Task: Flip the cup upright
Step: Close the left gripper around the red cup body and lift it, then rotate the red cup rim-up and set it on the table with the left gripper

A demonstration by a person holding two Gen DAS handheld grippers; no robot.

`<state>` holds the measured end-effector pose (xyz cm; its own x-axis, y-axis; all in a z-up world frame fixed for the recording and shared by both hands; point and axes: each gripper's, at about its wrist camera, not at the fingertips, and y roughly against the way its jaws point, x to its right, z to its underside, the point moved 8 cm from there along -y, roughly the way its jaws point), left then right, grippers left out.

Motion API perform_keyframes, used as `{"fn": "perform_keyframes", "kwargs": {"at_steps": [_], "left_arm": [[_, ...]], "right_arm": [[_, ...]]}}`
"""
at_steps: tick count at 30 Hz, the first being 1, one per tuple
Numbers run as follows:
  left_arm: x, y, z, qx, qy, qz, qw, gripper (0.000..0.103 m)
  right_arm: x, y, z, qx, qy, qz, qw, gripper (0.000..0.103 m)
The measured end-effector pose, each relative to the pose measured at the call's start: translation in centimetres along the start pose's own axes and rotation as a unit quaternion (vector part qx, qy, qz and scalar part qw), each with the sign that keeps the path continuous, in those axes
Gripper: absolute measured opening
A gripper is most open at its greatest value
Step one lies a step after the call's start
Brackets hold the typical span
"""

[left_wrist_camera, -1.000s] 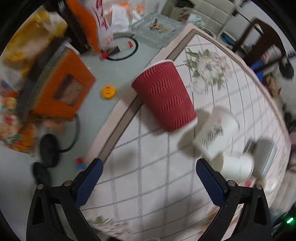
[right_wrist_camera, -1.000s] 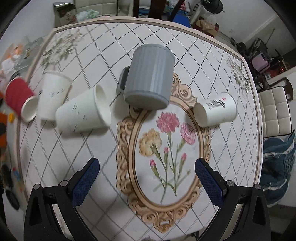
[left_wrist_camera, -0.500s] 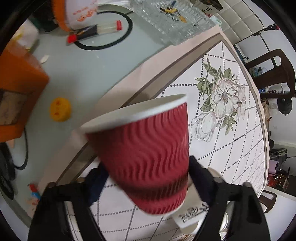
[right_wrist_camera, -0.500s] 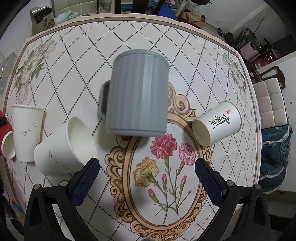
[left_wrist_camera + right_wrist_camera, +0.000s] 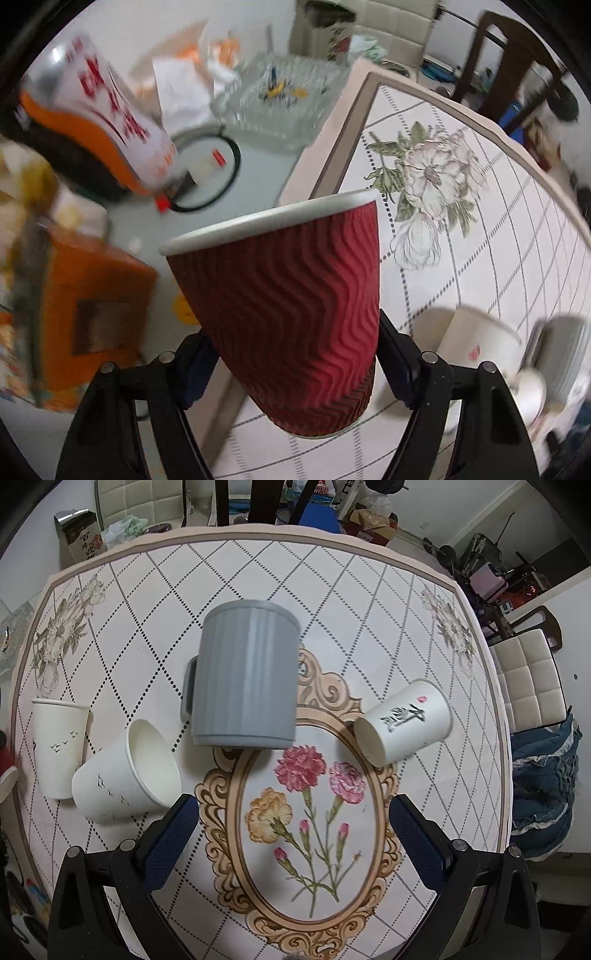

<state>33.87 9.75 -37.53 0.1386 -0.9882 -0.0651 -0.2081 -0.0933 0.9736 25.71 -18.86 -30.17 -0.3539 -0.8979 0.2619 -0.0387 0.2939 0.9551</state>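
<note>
My left gripper (image 5: pixel 295 365) is shut on a red ribbed paper cup (image 5: pixel 288 306), held above the table's left edge, mouth rim up and tilted slightly. A sliver of it shows at the left edge of the right wrist view (image 5: pixel 4 749). My right gripper (image 5: pixel 291 830) is open and empty above the flower medallion. Ahead of it a grey ribbed mug (image 5: pixel 245 679) lies on its side. A white paper cup (image 5: pixel 125 775) lies on its side at left, another white cup (image 5: pixel 59 746) stands beside it, and a white cup with black script (image 5: pixel 404 722) lies at right.
The round patterned table (image 5: pixel 332 590) has its rim close on all sides. Off its left edge are a glass tray (image 5: pixel 280 99), an orange box (image 5: pixel 96 317) and clutter on the floor. Chairs (image 5: pixel 528 679) stand at the right and far side.
My left gripper closed on the red cup, lifted it and turned it so its rim points up. My right gripper moved closer toward the grey mug.
</note>
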Motion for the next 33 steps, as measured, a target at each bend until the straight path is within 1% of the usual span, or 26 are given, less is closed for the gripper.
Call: {"fn": "perform_keyframes", "kwargs": {"at_steps": [3, 5, 7, 8, 9, 11, 16, 19, 22, 26, 29, 33], "left_arm": [[0.0, 2.2, 1.1, 0.015, -0.031, -0.015, 0.9993, 0.075], [-0.2, 4.0, 2.7, 0.024, -0.05, -0.023, 0.9982, 0.075], [0.4, 5.3, 4.0, 0.028, -0.062, -0.029, 0.9973, 0.075], [0.3, 5.8, 4.3, 0.028, -0.068, -0.031, 0.9968, 0.075], [0.4, 6.6, 5.4, 0.026, -0.071, -0.03, 0.9967, 0.075], [1.3, 7.3, 6.7, 0.02, -0.076, -0.025, 0.9966, 0.075], [3.9, 9.0, 12.1, 0.008, -0.114, -0.024, 0.9931, 0.075], [6.2, 9.1, 15.4, -0.007, -0.138, -0.016, 0.9902, 0.075], [9.3, 8.5, 19.2, -0.034, -0.164, 0.001, 0.9859, 0.075], [13.7, 7.3, 23.6, -0.067, -0.203, 0.022, 0.9766, 0.075], [16.7, 6.2, 25.9, -0.089, -0.229, 0.035, 0.9686, 0.075], [20.1, 4.6, 27.8, -0.109, -0.252, 0.042, 0.9608, 0.075]], "right_arm": [[1.3, 0.7, 0.8, 0.004, -0.004, -0.006, 1.0, 0.103], [2.0, 1.0, 1.5, 0.004, -0.004, -0.011, 1.0, 0.103], [3.1, 1.0, 2.5, 0.004, -0.001, -0.017, 1.0, 0.103], [3.8, 1.0, 3.2, 0.002, 0.001, -0.02, 1.0, 0.103], [4.3, 0.9, 3.8, 0.0, 0.003, -0.023, 1.0, 0.103], [5.4, 0.6, 4.7, -0.004, 0.003, -0.027, 1.0, 0.103], [9.3, -1.3, 7.4, -0.017, -0.006, -0.036, 0.999, 0.103], [11.3, -2.8, 8.9, -0.026, -0.014, -0.037, 0.999, 0.103], [13.3, -4.2, 10.2, -0.037, -0.022, -0.037, 0.998, 0.103], [15.8, -6.1, 11.7, -0.054, -0.037, -0.035, 0.997, 0.103], [17.6, -7.5, 12.9, -0.067, -0.046, -0.028, 0.996, 0.103], [19.9, -9.2, 14.5, -0.086, -0.057, -0.017, 0.995, 0.103]]}}
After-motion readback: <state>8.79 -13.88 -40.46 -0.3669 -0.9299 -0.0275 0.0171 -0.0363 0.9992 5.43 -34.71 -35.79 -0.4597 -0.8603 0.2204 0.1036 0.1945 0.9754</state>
